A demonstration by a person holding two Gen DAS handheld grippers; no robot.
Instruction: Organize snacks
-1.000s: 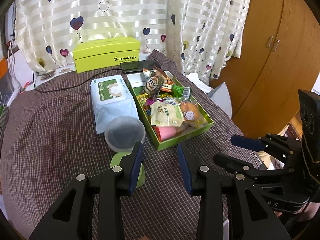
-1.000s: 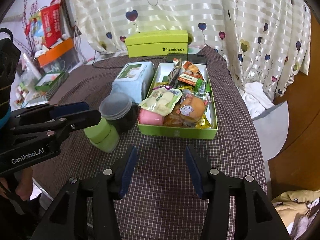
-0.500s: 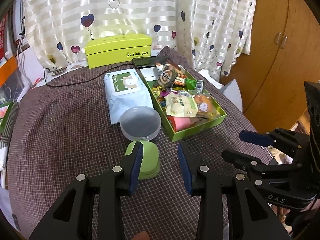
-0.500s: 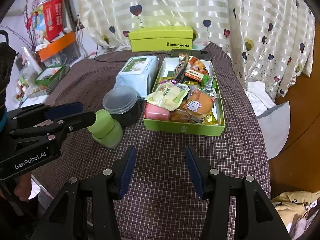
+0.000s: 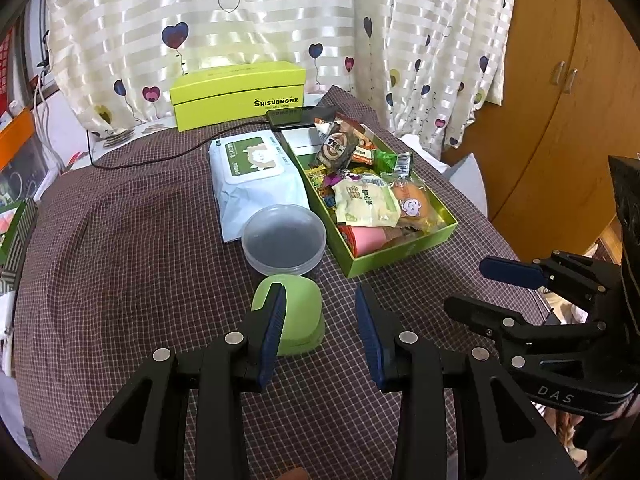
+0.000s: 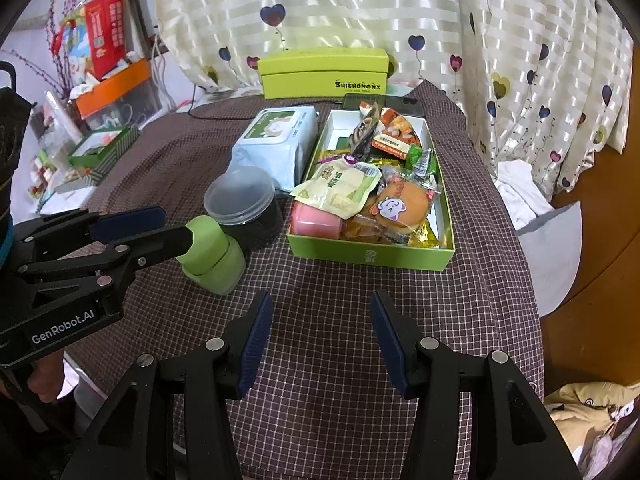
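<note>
An open green snack box (image 5: 400,252) (image 6: 372,256) full of wrapped snacks stands on the checked tablecloth. Left of it are a clear-lidded jar of dark contents (image 5: 284,240) (image 6: 240,200) and, nearer to me, a small green jar (image 5: 300,320) (image 6: 212,256). My left gripper (image 5: 320,320) (image 6: 176,226) hovers open just over the green jar, whose left side is hidden by one finger; the pads do not press it. My right gripper (image 6: 320,328) (image 5: 480,288) is open and empty over bare cloth in front of the box.
A pack of wet wipes (image 5: 256,176) lies behind the clear jar. A closed green box (image 5: 240,92) and a dark phone (image 5: 292,118) sit at the back by the curtain. The table drops off on the right toward a wooden wardrobe (image 5: 560,120). Cluttered shelves (image 6: 100,80) stand on the left.
In the left wrist view the jars and box have slid a little right and up, so more of the green jar shows. Both grippers keep the same opening; nothing taken or released.
</note>
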